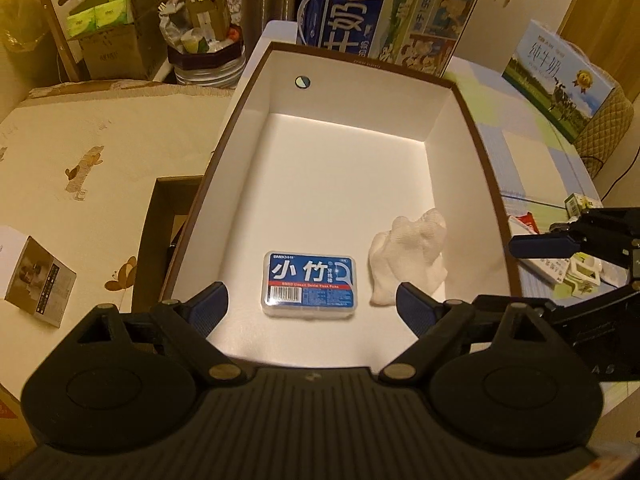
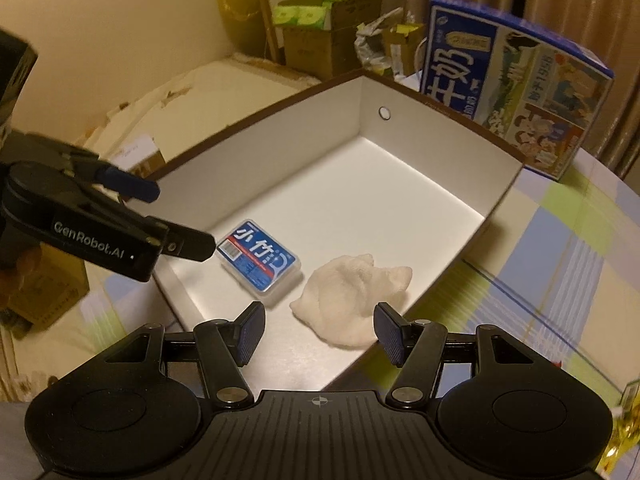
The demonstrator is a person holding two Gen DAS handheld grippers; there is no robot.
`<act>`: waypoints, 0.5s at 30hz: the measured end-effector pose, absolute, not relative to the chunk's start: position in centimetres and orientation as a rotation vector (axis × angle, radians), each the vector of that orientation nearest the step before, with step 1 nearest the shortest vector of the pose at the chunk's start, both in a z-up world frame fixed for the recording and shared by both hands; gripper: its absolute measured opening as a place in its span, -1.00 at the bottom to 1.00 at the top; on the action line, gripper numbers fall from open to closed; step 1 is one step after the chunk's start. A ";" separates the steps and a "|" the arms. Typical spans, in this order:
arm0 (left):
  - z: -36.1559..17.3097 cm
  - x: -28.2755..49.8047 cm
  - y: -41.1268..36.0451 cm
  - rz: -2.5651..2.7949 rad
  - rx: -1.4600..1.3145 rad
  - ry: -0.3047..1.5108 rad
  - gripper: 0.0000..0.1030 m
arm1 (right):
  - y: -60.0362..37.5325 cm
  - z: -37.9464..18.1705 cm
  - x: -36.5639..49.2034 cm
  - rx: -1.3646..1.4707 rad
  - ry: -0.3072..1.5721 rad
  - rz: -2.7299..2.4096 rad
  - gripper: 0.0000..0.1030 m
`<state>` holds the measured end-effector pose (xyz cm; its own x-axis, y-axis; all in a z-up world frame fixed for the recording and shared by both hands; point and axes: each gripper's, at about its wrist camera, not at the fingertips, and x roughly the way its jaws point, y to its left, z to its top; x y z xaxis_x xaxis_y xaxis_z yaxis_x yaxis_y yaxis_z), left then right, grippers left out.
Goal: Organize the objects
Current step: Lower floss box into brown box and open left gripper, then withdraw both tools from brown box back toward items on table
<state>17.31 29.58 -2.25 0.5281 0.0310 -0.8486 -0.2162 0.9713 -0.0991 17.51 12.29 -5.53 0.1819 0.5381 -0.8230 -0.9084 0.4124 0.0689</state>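
A large open box point(image 1: 492, 184) with a brown rim and white inside stands on the table. On its floor near the front lie a blue dental floss pick case point(image 1: 310, 284) and a crumpled white cloth point(image 1: 408, 264), side by side and slightly apart. My left gripper point(image 1: 314, 306) hovers open over the box's near edge, with the floss case just ahead between its fingers. My right gripper point(image 2: 320, 332) is open too, above the near right corner of the box point(image 2: 500, 204), with the cloth point(image 2: 352, 296) just ahead. The floss case point(image 2: 260, 260) lies to its left. Neither gripper holds anything.
A blue milk carton case point(image 1: 384, 24) stands behind the box and another milk case point(image 1: 560, 84) at the far right. Small packets point(image 1: 560, 274) lie right of the box, and a small printed box point(image 1: 38, 280) and a dark brown tray point(image 1: 160, 240) to its left.
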 end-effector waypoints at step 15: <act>0.7 14.8 23.7 0.145 -0.180 0.959 0.73 | 4.7 -2.2 17.3 -0.310 0.874 1.043 0.12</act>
<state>14.77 23.71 0.67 0.5668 0.0434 -0.8227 -0.2023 0.9754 -0.0880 17.30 4.70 -2.18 0.2150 0.6207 -0.7540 -0.8507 0.4982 0.1676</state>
